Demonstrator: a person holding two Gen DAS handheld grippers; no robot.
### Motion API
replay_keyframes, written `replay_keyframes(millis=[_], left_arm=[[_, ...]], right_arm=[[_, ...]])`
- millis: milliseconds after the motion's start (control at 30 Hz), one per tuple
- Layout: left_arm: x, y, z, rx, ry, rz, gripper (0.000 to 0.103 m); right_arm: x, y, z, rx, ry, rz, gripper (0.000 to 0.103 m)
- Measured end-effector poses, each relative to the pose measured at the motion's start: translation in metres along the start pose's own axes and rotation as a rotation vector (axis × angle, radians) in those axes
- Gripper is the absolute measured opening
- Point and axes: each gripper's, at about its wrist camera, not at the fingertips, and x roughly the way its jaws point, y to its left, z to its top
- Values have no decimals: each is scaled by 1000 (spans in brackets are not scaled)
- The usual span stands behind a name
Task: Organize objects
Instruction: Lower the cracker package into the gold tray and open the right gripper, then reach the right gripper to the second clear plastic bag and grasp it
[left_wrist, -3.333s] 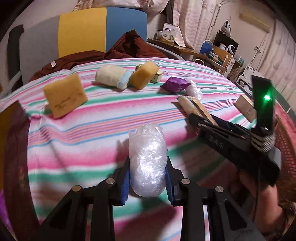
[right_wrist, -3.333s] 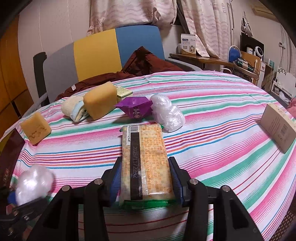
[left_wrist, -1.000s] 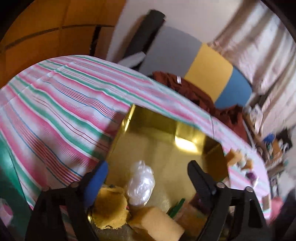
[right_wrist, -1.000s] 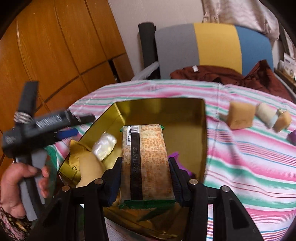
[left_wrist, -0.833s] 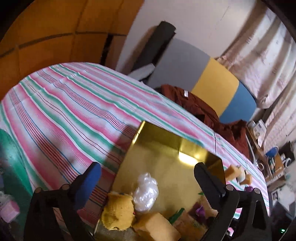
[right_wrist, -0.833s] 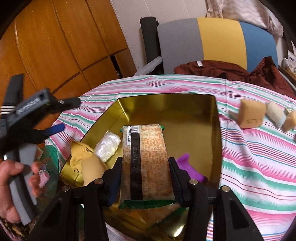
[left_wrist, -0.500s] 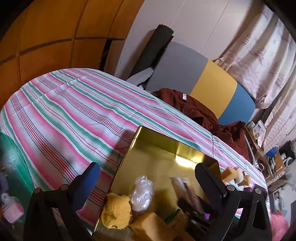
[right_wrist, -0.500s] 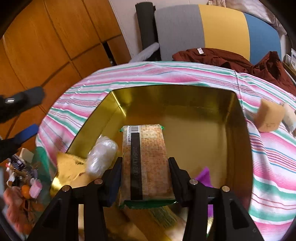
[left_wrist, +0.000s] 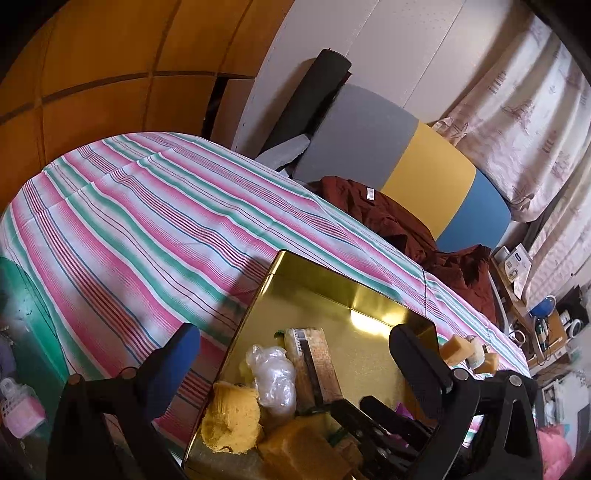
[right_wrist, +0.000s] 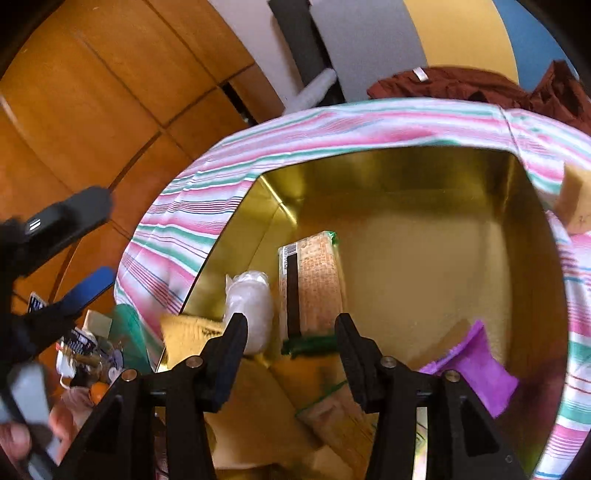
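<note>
Open on a striped cloth (left_wrist: 147, 221): a rectangular gold tin (left_wrist: 314, 275), shiny inside, lid off.

In the tin, near-left corner: a ragged yellow sponge piece (left_wrist: 231, 421), touching a crumpled clear plastic bundle (left_wrist: 273, 373). Just beside the bundle, toward the middle: a long cracker packet (right_wrist: 310, 277), orange-printed with a black strip and a barcode at the far end. Lies flat on the tin floor, lengthwise. Nearest the camera in the left wrist view: a tan sponge block (left_wrist: 303, 450). On the right side of the floor: a crumpled purple wrapper (right_wrist: 476, 365). Low in the right wrist view, blurred: another green-edged packet (right_wrist: 332, 413). Far half of the tin floor bare.

Outside the tin, on the cloth beyond its far right corner: a few small sponge blocks (left_wrist: 450, 349), apart from the rim.

Right gripper (right_wrist: 291, 319): over the tin, pointing down into it. Jaws narrow and just opening a little. Near end of the cracker packet between the fingertips, with a clear gap at the left pad; no grip.

Left gripper (left_wrist: 291, 332): above the tin's near-left edge, jaws just opened to full spread, blue pad out over the cloth, black pad over the tin. Nothing gripped.
</note>
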Motion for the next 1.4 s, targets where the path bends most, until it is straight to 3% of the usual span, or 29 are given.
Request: replay_keyframes(millis=[267, 433, 533, 667, 967, 1067, 1200, 1400], left_arm=[[4, -12, -10, 17, 20, -8, 103], [7, -28, -22, 29, 65, -76, 103], [6, -44, -31, 59, 84, -126, 103], [6, -70, -47, 136, 112, -179, 103], [2, -129, -94, 323, 180, -298, 103], [1, -147, -113, 382, 207, -336, 103], [0, -167, -136, 398, 250, -383, 103], [0, -193, -159, 451, 287, -413, 103]], right_arm=[[-40, -1, -10, -104, -73, -78, 50], [-74, -18, -14, -104, -128, -133, 50], [-97, -33, -21, -110, -213, -237, 50], [-130, -75, -34, -48, -289, -362, 50], [-158, -188, -76, 162, -228, -531, 50], [-173, -222, -87, 202, -249, -615, 50], [-203, -270, -83, 281, -308, -723, 50], [-224, -326, -56, 336, -316, -785, 50]])
